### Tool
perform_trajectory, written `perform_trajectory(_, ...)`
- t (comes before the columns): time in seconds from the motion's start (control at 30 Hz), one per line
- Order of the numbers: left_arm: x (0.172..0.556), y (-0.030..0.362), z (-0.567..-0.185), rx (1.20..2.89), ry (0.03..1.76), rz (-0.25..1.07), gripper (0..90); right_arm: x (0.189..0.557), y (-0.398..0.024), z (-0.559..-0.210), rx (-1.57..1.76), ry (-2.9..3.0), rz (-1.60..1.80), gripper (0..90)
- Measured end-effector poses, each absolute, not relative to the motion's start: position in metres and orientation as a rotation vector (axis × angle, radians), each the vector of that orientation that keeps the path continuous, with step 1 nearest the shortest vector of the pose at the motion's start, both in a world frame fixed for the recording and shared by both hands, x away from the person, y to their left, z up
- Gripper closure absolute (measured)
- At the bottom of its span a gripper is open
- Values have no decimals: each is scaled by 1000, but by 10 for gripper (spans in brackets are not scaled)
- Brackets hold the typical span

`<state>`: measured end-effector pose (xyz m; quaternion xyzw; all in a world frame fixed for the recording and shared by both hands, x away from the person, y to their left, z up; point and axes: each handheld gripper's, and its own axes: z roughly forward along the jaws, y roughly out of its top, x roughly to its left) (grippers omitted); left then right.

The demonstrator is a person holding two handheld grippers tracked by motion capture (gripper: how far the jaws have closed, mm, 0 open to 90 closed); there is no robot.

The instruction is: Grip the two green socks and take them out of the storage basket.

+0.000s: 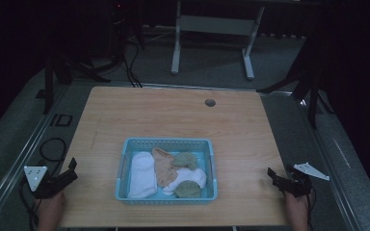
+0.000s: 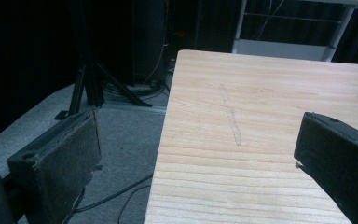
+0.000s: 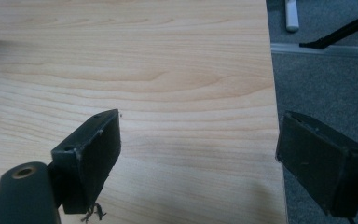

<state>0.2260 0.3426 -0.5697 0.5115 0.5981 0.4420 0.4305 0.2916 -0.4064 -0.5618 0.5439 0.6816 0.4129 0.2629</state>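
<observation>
A light blue plastic basket (image 1: 125,166) sits near the front middle of the wooden table (image 1: 173,115). Inside lie several socks: a white one (image 1: 142,175) at the left, a tan one (image 1: 164,166) in the middle, another white one (image 1: 189,178) and two green ones (image 1: 187,160). My left gripper (image 1: 70,171) hovers open at the table's front left edge, held by a hand. Its jaws stand wide apart over the table's left edge in the left gripper view (image 2: 196,154). My right gripper (image 1: 275,177) is open at the front right edge, jaws wide with nothing between them (image 3: 198,149).
A round cable hole (image 1: 210,102) marks the table's far side. Black cables (image 1: 53,149) lie on the grey floor at the left. Tripod legs (image 1: 53,82) stand at both sides, and a white desk frame (image 1: 212,29) stands behind the table.
</observation>
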Motion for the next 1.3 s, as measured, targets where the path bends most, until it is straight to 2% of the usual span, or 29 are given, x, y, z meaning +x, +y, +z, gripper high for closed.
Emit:
perform_trajectory(0.5,226,342,-570,1278,1488,1107,7,294,-409,-563,1489,1928,1151,136)
perform_trajectory(1.0,226,342,-570,1281,1493,1110,7,295,-404,-555,1288,2237,1287,132)
perform_trajectory(1.3,226,342,-570,1280,1492,1109,7,297,-390,-552,1206,2424,1233,132)
